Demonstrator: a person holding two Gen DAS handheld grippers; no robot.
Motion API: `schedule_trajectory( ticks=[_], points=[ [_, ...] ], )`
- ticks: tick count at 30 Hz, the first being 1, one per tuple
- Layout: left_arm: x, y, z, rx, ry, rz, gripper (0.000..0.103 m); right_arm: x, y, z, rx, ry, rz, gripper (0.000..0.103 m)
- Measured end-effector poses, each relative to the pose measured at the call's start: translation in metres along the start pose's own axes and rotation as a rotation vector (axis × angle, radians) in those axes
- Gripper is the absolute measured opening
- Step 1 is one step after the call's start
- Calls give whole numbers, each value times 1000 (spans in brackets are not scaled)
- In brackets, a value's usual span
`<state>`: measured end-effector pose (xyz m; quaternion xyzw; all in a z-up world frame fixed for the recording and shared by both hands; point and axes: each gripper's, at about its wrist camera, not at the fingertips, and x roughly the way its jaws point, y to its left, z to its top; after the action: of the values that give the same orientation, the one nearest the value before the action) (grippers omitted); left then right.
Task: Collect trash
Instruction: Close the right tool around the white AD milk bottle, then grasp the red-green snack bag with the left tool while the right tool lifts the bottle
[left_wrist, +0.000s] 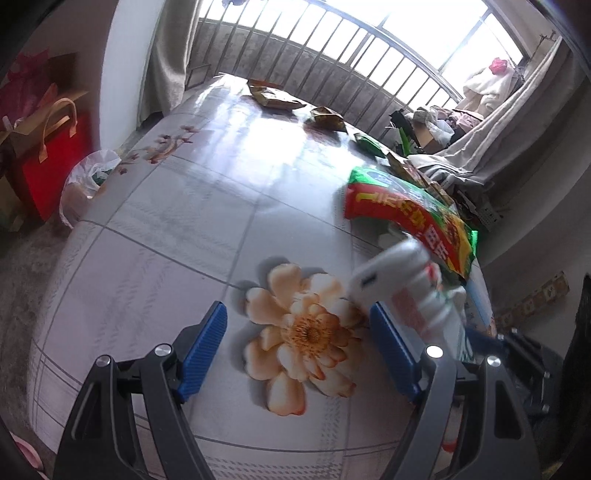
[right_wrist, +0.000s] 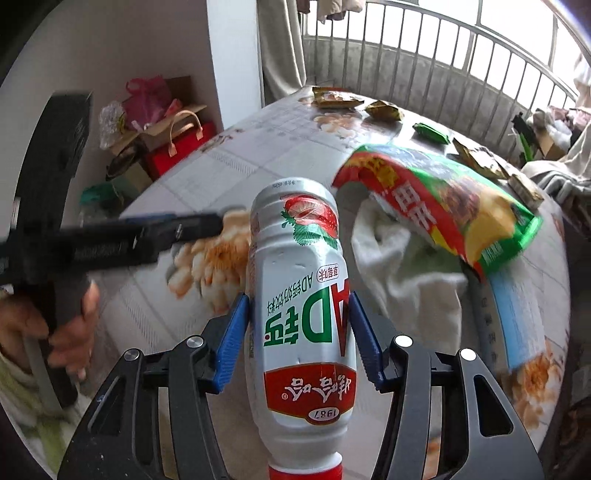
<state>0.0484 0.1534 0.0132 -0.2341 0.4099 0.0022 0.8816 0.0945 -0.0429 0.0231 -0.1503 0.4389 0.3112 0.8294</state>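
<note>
Right gripper (right_wrist: 299, 328): clamps the white drink bottle (right_wrist: 299, 280).
Left gripper (left_wrist: 299, 354): spread, empty.
Left to collect: snack bag (right_wrist: 443, 199) and wrappers (right_wrist: 382, 110) along the table's (right_wrist: 221, 162) far edge.

Floral-print table (left_wrist: 155, 229) at centre; barred window (left_wrist: 369, 33), glaring daylight, at 12; curtain (left_wrist: 173, 55) and red bag (left_wrist: 55, 162) near 10.

A home: flowered table (left_wrist: 155, 229), curtains (left_wrist: 170, 55), barred balcony window (left_wrist: 332, 40).

Bottle (right_wrist: 301, 314) cap cut off at btm edge; left gripper (right_wrist: 192, 225) motion-blurred in right view.
</note>
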Motion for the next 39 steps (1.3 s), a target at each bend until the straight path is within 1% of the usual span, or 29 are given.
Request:
schedule_trajectory(
  ticks=[4, 10, 14, 18, 20, 22, 25, 28, 31, 34, 35, 36, 37, 39],
  points=[
    [-1, -15, -1, 36, -6, -17, 77, -13, -13, -18, 56, -5, -5, 52],
    [0, -35, 1, 81, -4, -47, 77, -37, -38, -53, 193, -21, -15, 52],
    [1, -51, 1, 115, -6, -73, 77, -54, -48, -74, 242, -29, -46, 52],
    [5, -74, 0, 184, -9, -101, 77, -69, -64, -97, 306, -28, -89, 52],
    [7, -83, 1, 203, -12, -119, 77, -74, -75, -107, 354, -31, -108, 52],
    [9, -91, 6, 208, -19, -138, 77, -80, -91, -117, 429, -40, -123, 52],
    [17, -94, 21, 160, -15, -191, 77, -85, -108, -125, 517, -57, -119, 52],
    [31, -90, 39, 80, 21, -265, 77, -86, -121, -129, 575, -73, -115, 52],
    [57, -76, 60, -86, 116, -392, 77, -85, -124, -129, 592, -83, -118, 52],
    [80, -66, 71, -213, 200, -488, 77, -85, -126, -128, 610, -92, -120, 52],
    [89, -62, 72, -279, 240, -539, 77, -84, -126, -127, 613, -93, -119, 52],
    [96, -59, 73, -321, 262, -571, 77, -84, -126, -127, 614, -93, -119, 52],
    [102, -57, 74, -353, 281, -588, 77, -84, -126, -127, 616, -94, -120, 52],
    [111, -56, 76, -386, 288, -580, 77, -84, -127, -127, 618, -96, -118, 52]
  ],
)
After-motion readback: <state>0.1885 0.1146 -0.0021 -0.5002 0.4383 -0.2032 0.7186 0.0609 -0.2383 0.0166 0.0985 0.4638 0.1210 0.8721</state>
